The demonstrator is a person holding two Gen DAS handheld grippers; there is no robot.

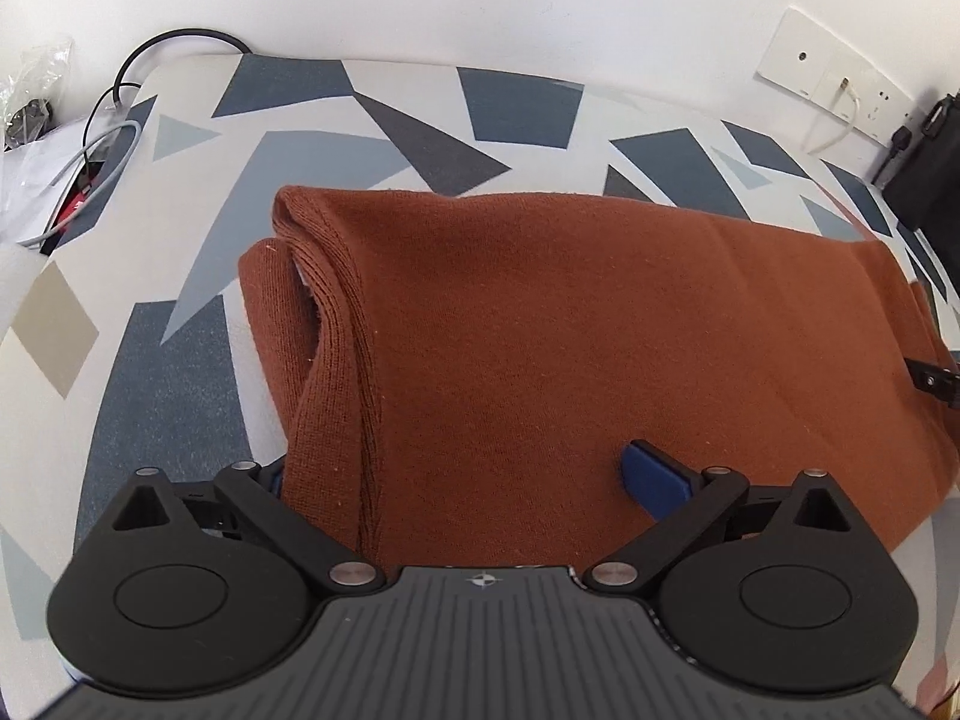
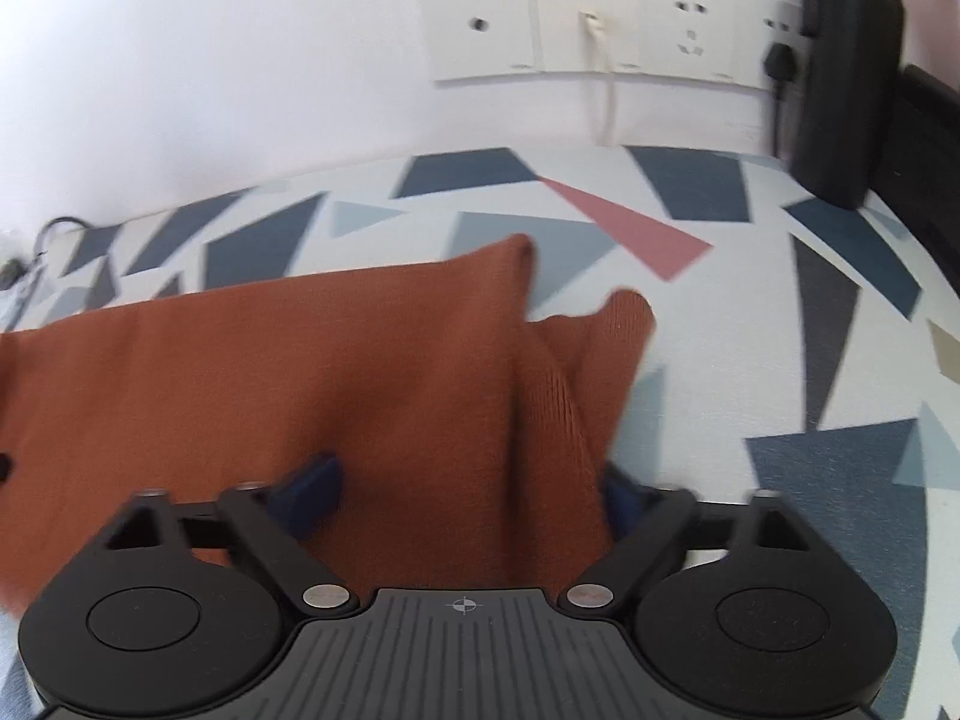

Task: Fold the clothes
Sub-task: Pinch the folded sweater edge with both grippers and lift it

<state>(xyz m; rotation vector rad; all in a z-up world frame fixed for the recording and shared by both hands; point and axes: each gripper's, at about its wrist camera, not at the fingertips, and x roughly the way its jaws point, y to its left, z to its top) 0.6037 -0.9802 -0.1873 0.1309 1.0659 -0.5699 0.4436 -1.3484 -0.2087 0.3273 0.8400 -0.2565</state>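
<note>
A rust-orange knit garment (image 1: 570, 330) lies folded on a table with a geometric-patterned cloth (image 1: 180, 372). My left gripper (image 1: 462, 480) is open, its jaws wide apart astride the garment's near left corner; the blue right pad (image 1: 651, 480) rests on the fabric and the left pad is mostly hidden under the edge. In the right wrist view the garment (image 2: 270, 372) fills the lower left. My right gripper (image 2: 462, 498) is open, astride the garment's near right corner, with one blue pad (image 2: 312, 492) on top. The right gripper's tip shows in the left wrist view (image 1: 936, 381).
A white wall runs behind the table, with socket plates (image 2: 588, 30) and a plugged white cable. A black bottle (image 2: 846, 72) stands at the back right. Loose cables (image 1: 102, 138) and a plastic bag (image 1: 30, 90) lie at the back left.
</note>
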